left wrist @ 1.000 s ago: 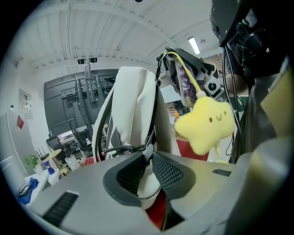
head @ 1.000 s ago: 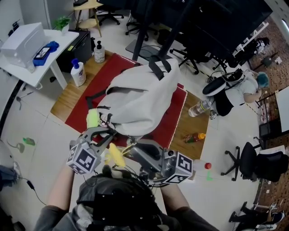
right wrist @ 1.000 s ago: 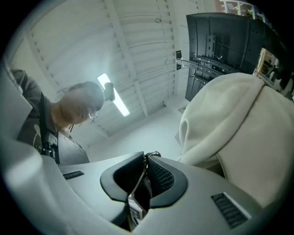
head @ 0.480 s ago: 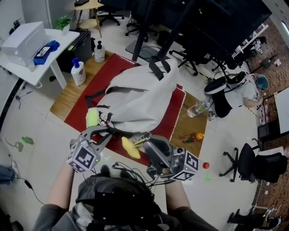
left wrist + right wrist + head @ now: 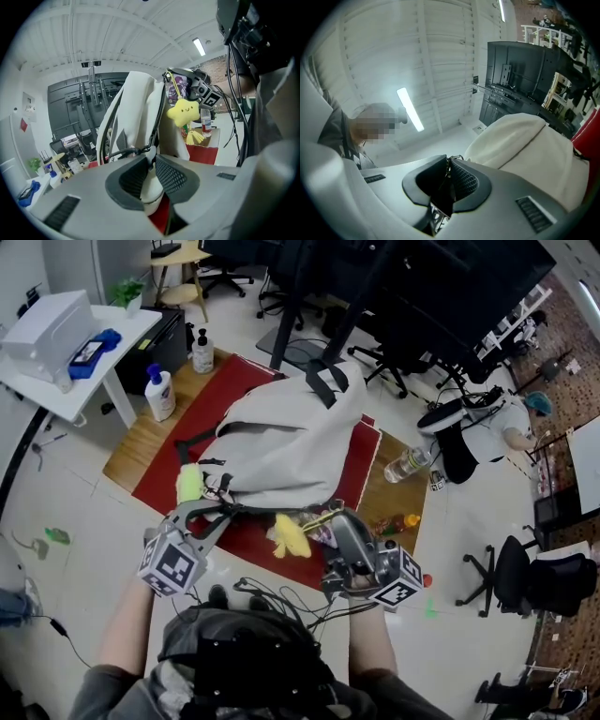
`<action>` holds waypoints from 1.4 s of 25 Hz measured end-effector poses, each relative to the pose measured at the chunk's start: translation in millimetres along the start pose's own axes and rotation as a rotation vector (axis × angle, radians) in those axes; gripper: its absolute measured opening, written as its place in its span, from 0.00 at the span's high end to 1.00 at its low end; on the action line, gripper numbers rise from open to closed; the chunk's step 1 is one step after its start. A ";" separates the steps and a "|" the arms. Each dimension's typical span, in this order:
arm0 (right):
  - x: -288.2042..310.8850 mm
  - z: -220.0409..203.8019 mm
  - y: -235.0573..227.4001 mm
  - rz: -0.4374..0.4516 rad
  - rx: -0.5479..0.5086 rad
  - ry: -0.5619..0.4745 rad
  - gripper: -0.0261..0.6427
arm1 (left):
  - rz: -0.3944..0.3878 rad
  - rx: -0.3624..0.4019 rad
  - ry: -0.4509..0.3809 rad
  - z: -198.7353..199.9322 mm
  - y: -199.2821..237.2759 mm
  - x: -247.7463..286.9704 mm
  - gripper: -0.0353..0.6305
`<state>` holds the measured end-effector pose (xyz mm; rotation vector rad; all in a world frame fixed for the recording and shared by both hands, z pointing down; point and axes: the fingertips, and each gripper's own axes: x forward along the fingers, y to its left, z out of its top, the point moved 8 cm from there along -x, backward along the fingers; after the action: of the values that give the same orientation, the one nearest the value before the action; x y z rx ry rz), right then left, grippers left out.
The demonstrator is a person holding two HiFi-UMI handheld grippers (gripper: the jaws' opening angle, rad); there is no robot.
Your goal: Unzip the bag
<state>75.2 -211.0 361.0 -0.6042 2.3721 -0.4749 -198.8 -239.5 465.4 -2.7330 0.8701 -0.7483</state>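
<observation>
A cream backpack lies on a red mat. My left gripper is shut on the cream fabric at the bag's near left corner; in the left gripper view the pads pinch that fabric. My right gripper is at the bag's near right edge, shut on the black zipper pull with its small chain. A yellow plush charm dangles beside it and also shows as the charm in the left gripper view. The zipper track itself is hard to make out.
The mat lies on a wooden table with two pump bottles at its far left, a water bottle and a small bottle on the right. A white side table stands left. Office chairs surround.
My right gripper has travelled to the right along the bag's near edge, pulling the zipper pull, and the yellow charm moved with it. The left gripper stayed put on the corner.
</observation>
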 end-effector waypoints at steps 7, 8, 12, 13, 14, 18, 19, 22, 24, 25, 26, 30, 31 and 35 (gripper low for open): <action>-4.6 -3.2 2.7 -0.029 -0.054 0.052 0.89 | 0.023 -0.029 0.006 3.4 -1.5 1.7 0.79; -5.1 -5.2 3.5 -0.043 -0.068 0.066 0.89 | 0.033 -0.035 0.002 3.1 -1.9 1.1 0.79; -10.5 -11.5 6.0 -0.113 -0.081 0.107 0.89 | 0.076 -0.051 -0.003 5.0 -9.0 -1.0 0.79; -11.9 -13.1 6.3 -0.125 -0.080 0.120 0.89 | 0.086 -0.053 -0.002 6.1 -11.2 -0.8 0.78; -13.4 -14.9 6.5 -0.135 -0.079 0.134 0.89 | 0.097 -0.054 -0.001 7.1 -13.4 -0.4 0.77; -18.9 -24.2 2.5 -0.172 -0.078 0.189 0.85 | 0.128 -0.058 -0.002 10.6 -21.2 4.0 0.72; -19.3 -27.8 0.2 -0.182 -0.082 0.211 0.84 | 0.128 -0.064 -0.003 11.1 -22.3 5.3 0.70; -18.7 -42.2 -5.9 -0.205 -0.104 0.292 0.81 | 0.121 -0.072 -0.023 15.1 -25.4 7.6 0.64; -16.5 -51.6 -7.8 -0.207 -0.106 0.323 0.80 | 0.119 -0.077 -0.030 17.5 -26.4 7.2 0.60; -14.9 -55.7 -8.7 -0.206 -0.108 0.337 0.79 | 0.113 -0.081 -0.041 19.1 -26.8 8.1 0.59; -13.2 -59.5 -9.8 -0.204 -0.114 0.355 0.78 | 0.107 -0.085 -0.051 20.3 -27.1 9.3 0.58; -9.1 -72.4 -9.9 -0.179 -0.143 0.425 0.70 | 0.094 -0.109 -0.073 22.2 -29.7 10.9 0.52; -8.7 -73.7 -8.4 -0.175 -0.147 0.432 0.68 | 0.090 -0.114 -0.079 23.6 -31.0 9.3 0.50; -12.3 -68.2 -1.8 -0.201 -0.182 0.421 0.64 | 0.089 -0.131 -0.115 34.7 -37.1 -5.5 0.47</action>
<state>39.4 -193.8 417.8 -0.9059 2.7888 -0.5176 -166.6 -205.6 444.9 -2.7953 1.0407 -0.5298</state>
